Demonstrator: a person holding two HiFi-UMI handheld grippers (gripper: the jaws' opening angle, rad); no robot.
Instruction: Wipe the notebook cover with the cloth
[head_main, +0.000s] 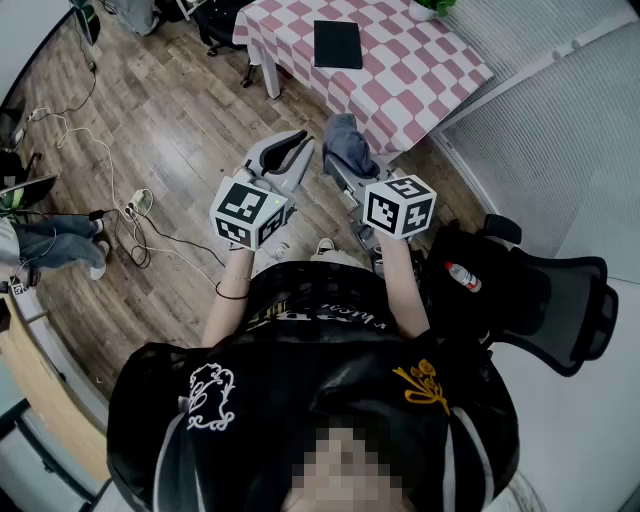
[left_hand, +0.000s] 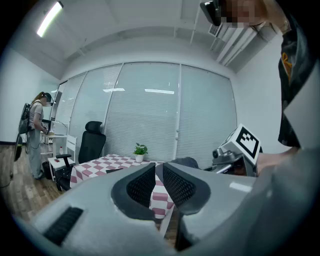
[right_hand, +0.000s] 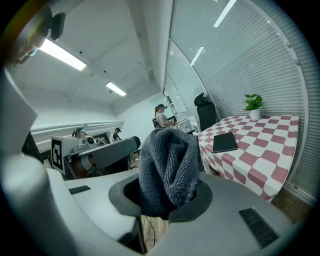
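A person stands on the wooden floor (head_main: 180, 110) at mid-frame, a gripper in each hand, short of the checked table (head_main: 420, 70) at the upper right. The right gripper (head_main: 343, 166) has its fingers clamped on a bunched grey cloth (head_main: 347, 143), which pokes out past their tips. The left gripper (head_main: 298, 146), just beside it, holds nothing, its fingers drawn nearly together with only a slit between them. The black notebook (head_main: 337, 43) lies closed and flat on the table at top centre, well apart from both grippers. A black office chair (head_main: 545, 290) stands at the right.
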